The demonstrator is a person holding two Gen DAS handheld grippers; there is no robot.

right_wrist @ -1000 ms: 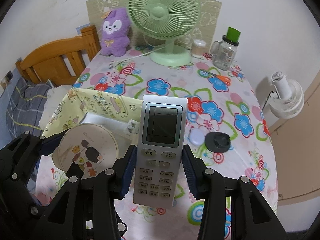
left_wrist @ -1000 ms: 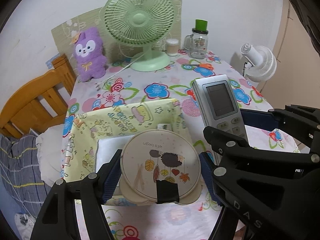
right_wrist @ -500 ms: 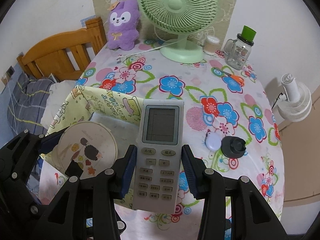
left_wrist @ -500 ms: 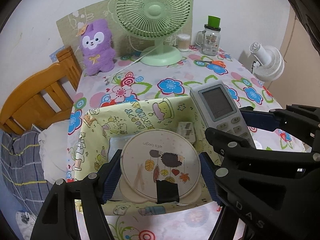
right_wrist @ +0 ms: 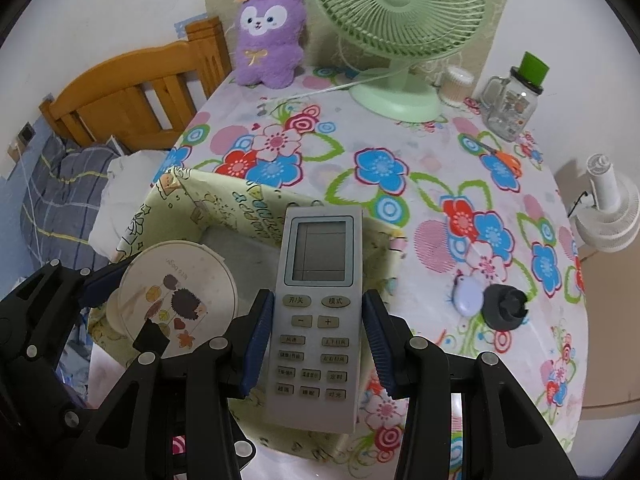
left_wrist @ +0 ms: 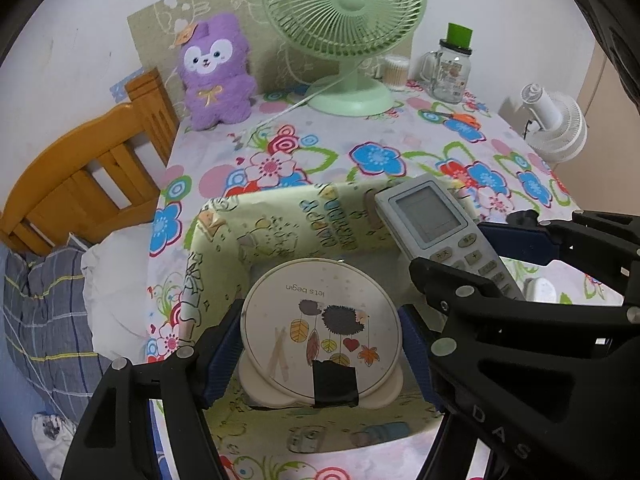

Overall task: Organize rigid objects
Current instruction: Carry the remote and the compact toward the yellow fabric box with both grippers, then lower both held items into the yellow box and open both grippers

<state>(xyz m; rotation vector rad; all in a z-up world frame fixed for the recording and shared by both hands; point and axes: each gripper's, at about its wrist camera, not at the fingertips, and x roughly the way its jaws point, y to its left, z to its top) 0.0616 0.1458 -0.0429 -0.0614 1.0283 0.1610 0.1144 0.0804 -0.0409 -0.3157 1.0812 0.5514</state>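
My left gripper (left_wrist: 320, 356) is shut on a round cream box (left_wrist: 322, 330) with a hedgehog picture on its lid and a black tape strip. It hangs over the open yellow-green fabric bin (left_wrist: 280, 224). My right gripper (right_wrist: 316, 344) is shut on a grey air-conditioner remote (right_wrist: 318, 312), screen facing up, above the bin's right side (right_wrist: 224, 208). In the left wrist view the remote (left_wrist: 432, 220) juts in from the right. In the right wrist view the round box (right_wrist: 176, 292) shows at the lower left.
On the flowered tablecloth (right_wrist: 384, 168) lie a small lilac gadget (right_wrist: 466, 296) and a black round cap (right_wrist: 504, 306). At the back stand a green fan (right_wrist: 400, 20), a purple plush (right_wrist: 270, 32), a glass jar (right_wrist: 510, 108) and orange scissors (right_wrist: 506, 158). A wooden bed frame (left_wrist: 92, 176) is on the left.
Both grippers have moved back toward the table's near edge and a little lower with their loads. The bin's inside contents have passed out of sight under the round box.
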